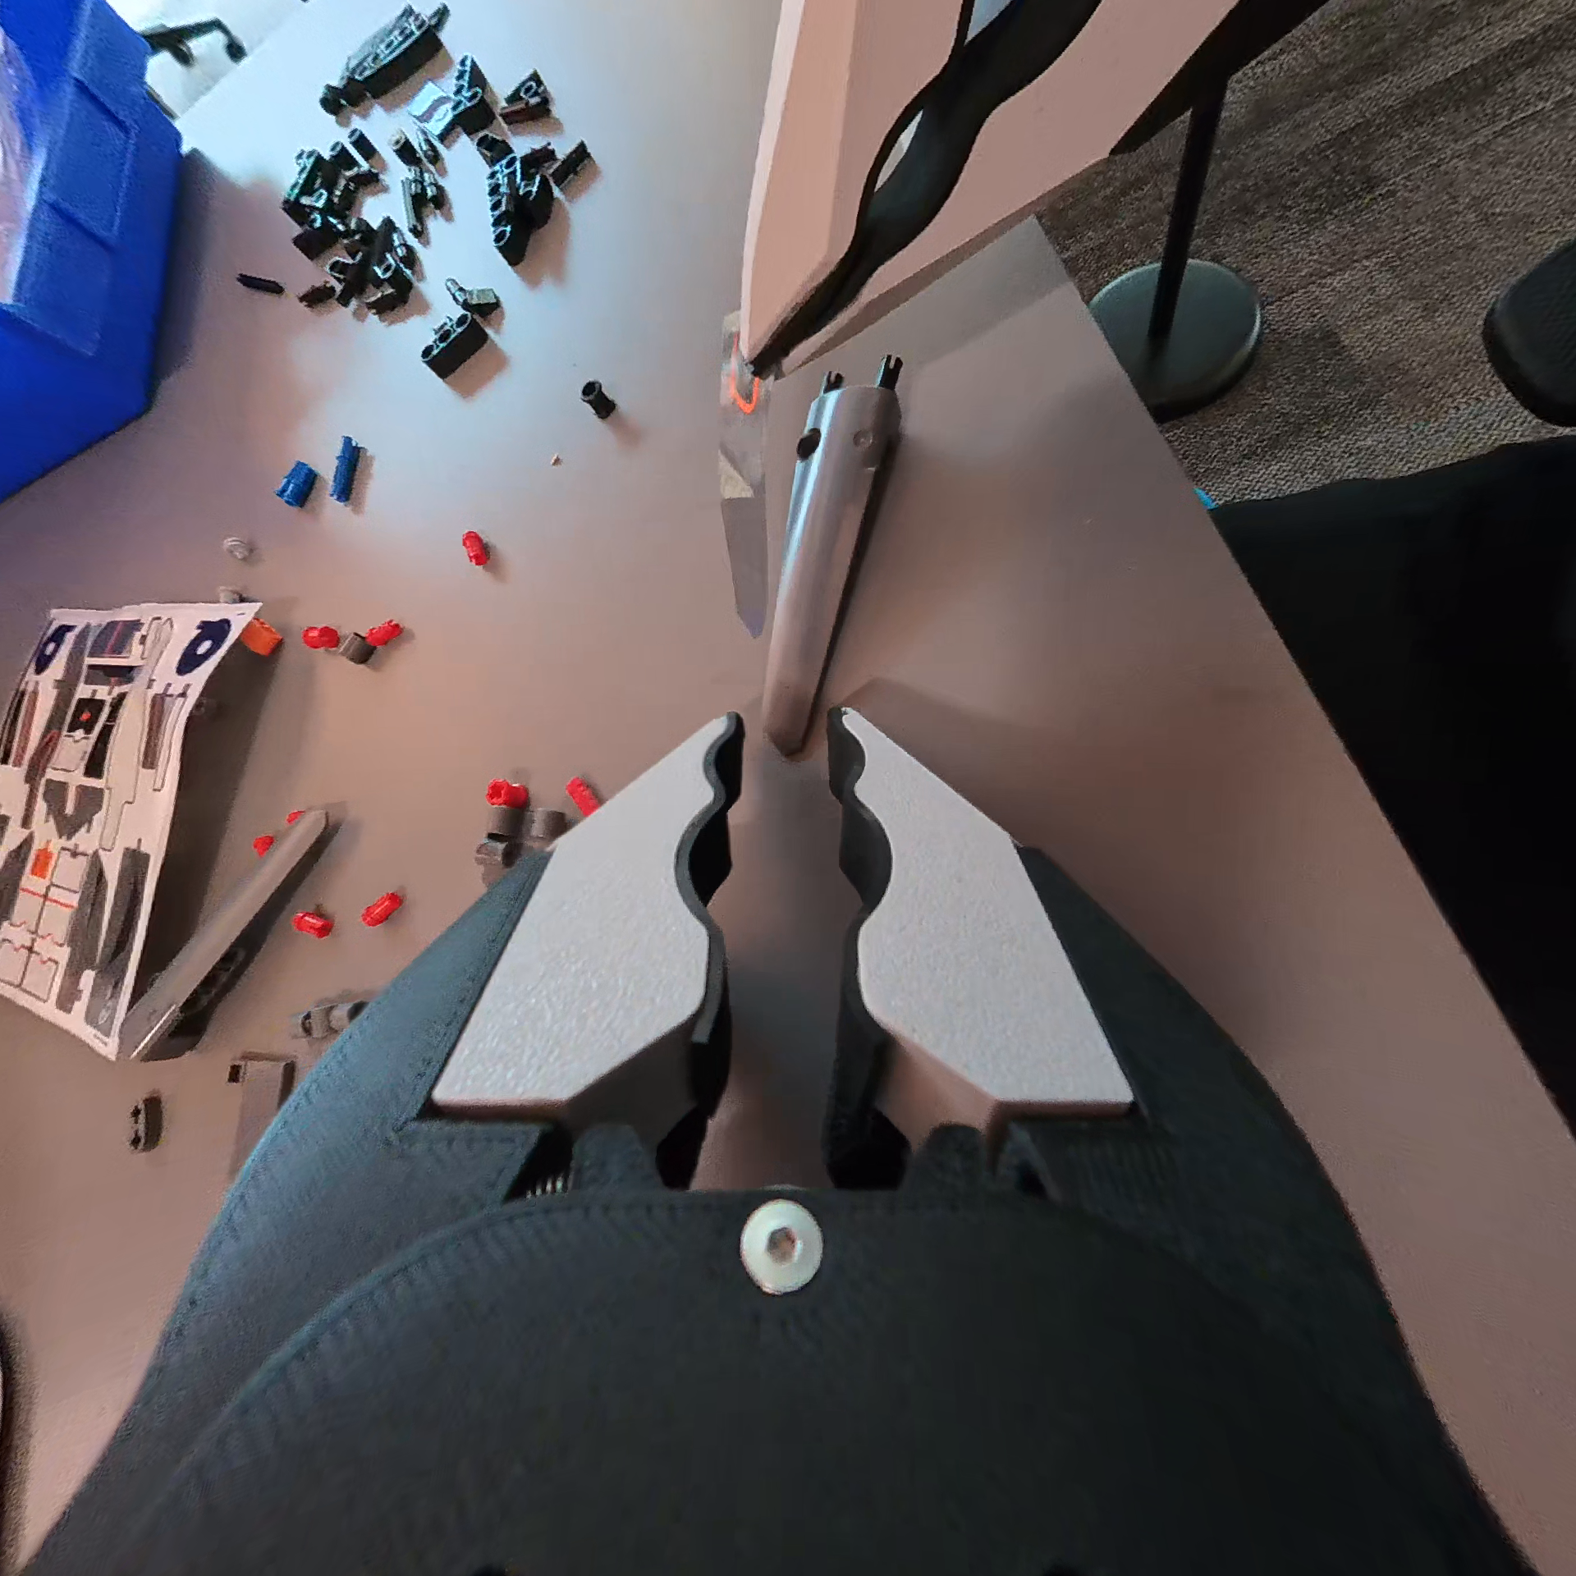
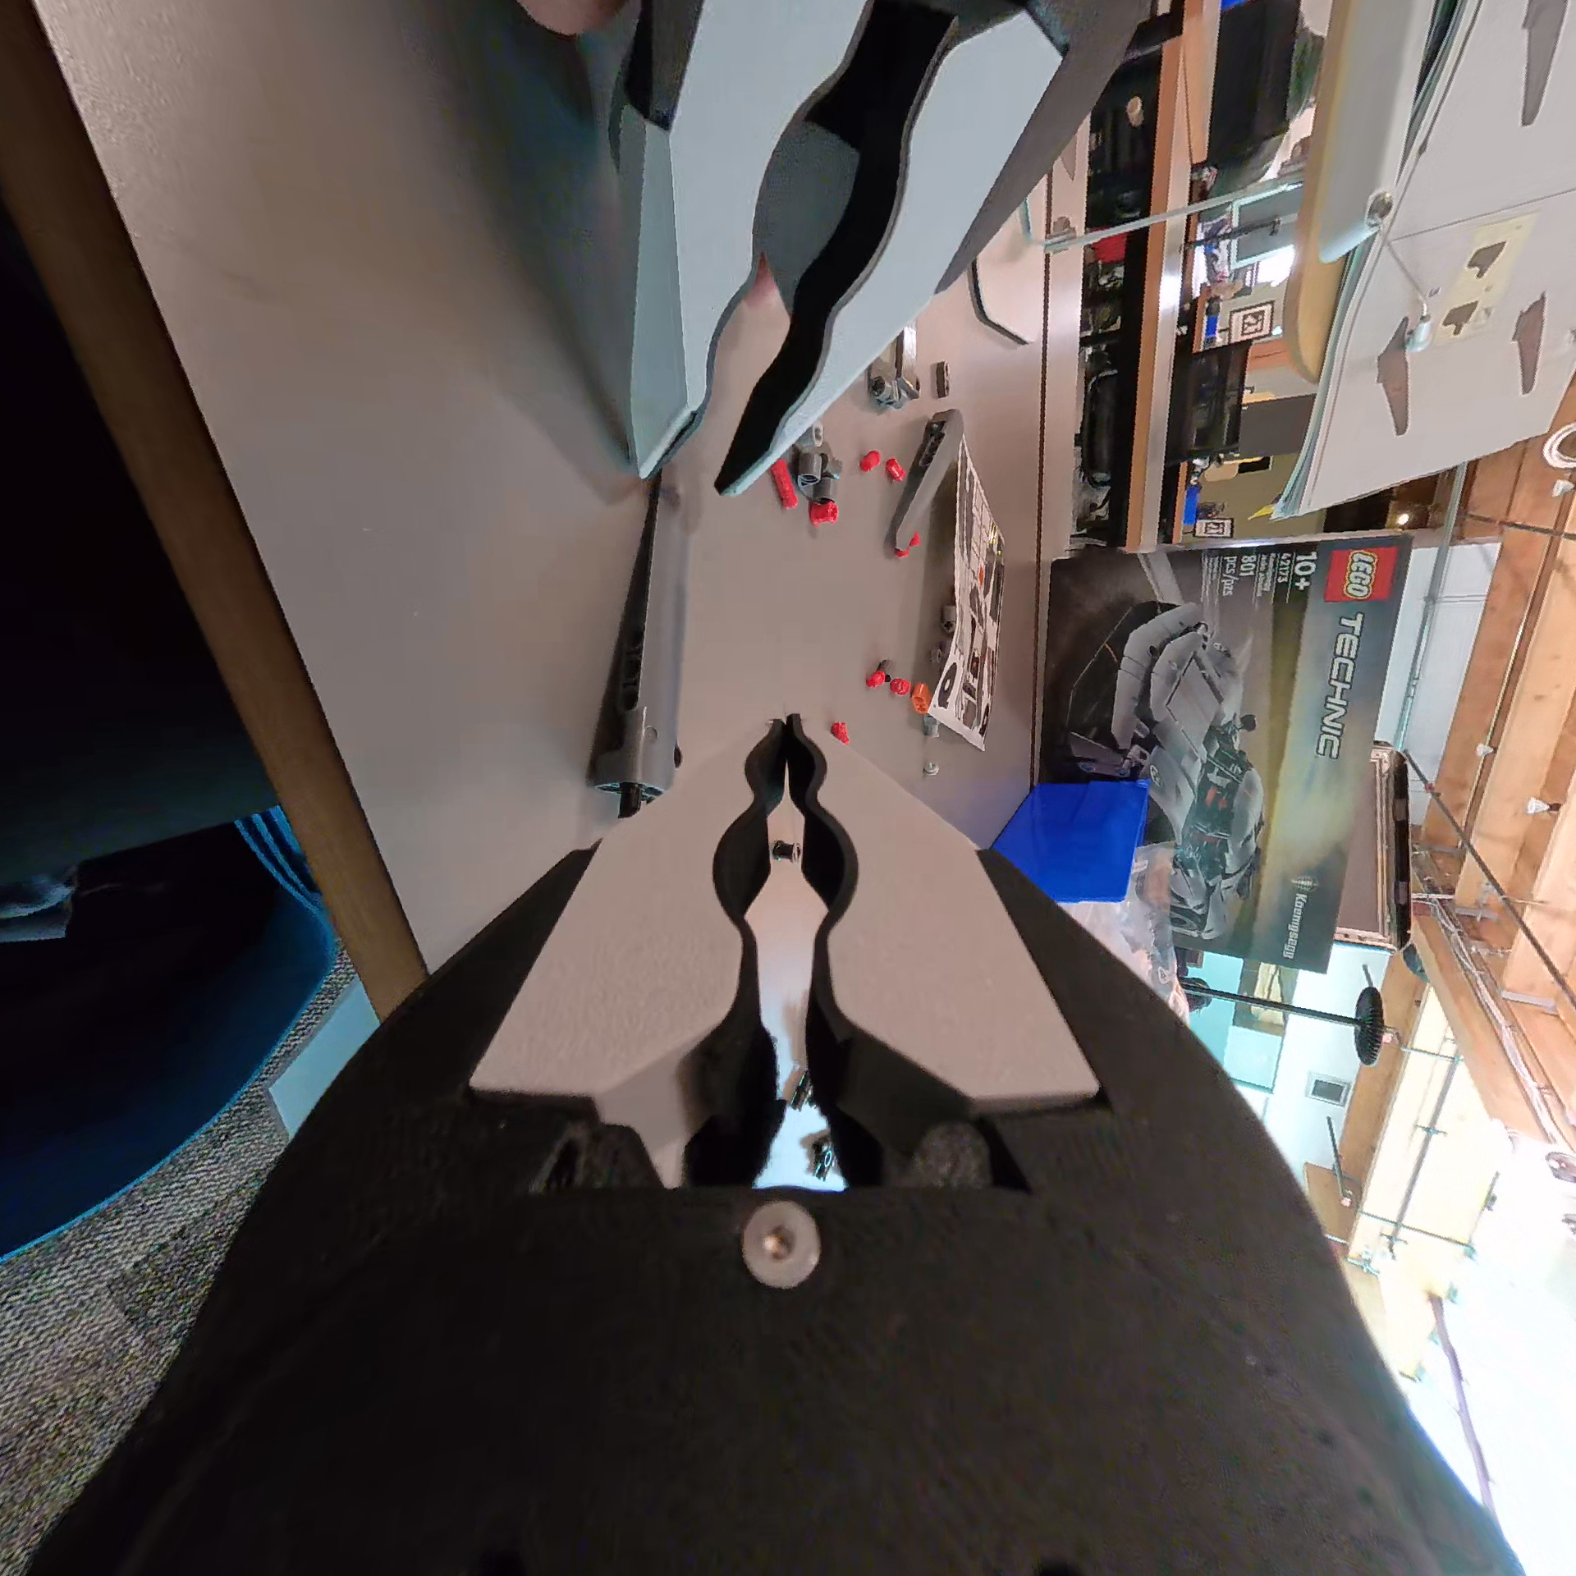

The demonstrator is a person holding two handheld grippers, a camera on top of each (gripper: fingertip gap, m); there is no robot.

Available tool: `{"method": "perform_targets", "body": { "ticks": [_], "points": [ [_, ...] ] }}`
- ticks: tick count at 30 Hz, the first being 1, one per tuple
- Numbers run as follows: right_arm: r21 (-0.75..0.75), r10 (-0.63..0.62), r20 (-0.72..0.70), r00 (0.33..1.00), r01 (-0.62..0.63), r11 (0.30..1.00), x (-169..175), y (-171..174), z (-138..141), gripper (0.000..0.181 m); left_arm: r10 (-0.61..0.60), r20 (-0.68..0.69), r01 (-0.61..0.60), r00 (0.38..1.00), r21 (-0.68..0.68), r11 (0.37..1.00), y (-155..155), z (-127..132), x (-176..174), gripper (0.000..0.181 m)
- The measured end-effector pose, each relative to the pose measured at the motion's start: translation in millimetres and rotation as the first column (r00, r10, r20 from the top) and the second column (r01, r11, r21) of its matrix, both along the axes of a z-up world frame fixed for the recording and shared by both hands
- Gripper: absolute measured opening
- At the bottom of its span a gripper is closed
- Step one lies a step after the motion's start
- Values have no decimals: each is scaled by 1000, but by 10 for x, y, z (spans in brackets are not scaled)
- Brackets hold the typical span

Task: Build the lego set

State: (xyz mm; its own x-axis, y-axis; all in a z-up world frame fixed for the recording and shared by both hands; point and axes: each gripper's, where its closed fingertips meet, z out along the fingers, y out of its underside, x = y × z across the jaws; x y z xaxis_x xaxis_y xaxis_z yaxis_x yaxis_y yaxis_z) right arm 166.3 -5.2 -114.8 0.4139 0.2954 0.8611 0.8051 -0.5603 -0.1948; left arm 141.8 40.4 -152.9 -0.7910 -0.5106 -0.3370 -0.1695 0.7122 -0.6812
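A long grey curved panel (image 1: 823, 554) lies on the table near its edge, with two black pins at its far end. My left gripper (image 1: 789, 723) is open, and the panel's near tip lies just ahead of, between, its fingertips. My right gripper (image 2: 789, 725) is shut, tips just past the panel's pinned end (image 2: 631, 767); I cannot tell if a small part is between them. It shows in the left wrist view (image 1: 757, 365) beside that end. The left gripper (image 2: 691, 479) shows at the top of the right wrist view. A loose black pin (image 1: 597, 396) lies nearby.
A pile of black pieces (image 1: 409, 196), blue pins (image 1: 341, 469) and scattered red pins (image 1: 473, 546) lie on the table. A sticker sheet (image 1: 94, 802) and second grey panel (image 1: 230, 929) lie left. A blue bin (image 1: 77, 256) and the set's box (image 2: 1237, 742) stand behind. One gripper's finger ends stand about 7 cm off the other's.
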Motion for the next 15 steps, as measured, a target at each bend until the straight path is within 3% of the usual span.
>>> {"method": "perform_targets", "body": {
  "ticks": [8, 12, 15],
  "points": [
    [23, -8, -10, 1000, 8, 1000, 19, -129, 14, 0, 17, -51, -18, 999, -19, 1000, -200, -16, -156, 11],
    [41, -7, -16, 1000, 8, 999, 26, -170, 27, 0, 86, 27, -86, 996, 4, 996, -99, 45, -62, 32],
    [50, -3, -21, 1000, 4, 999, 13, -178, 27, 0, 91, -40, -93, 995, -40, 995, -46, 19, -16, 35]
  ]
}}
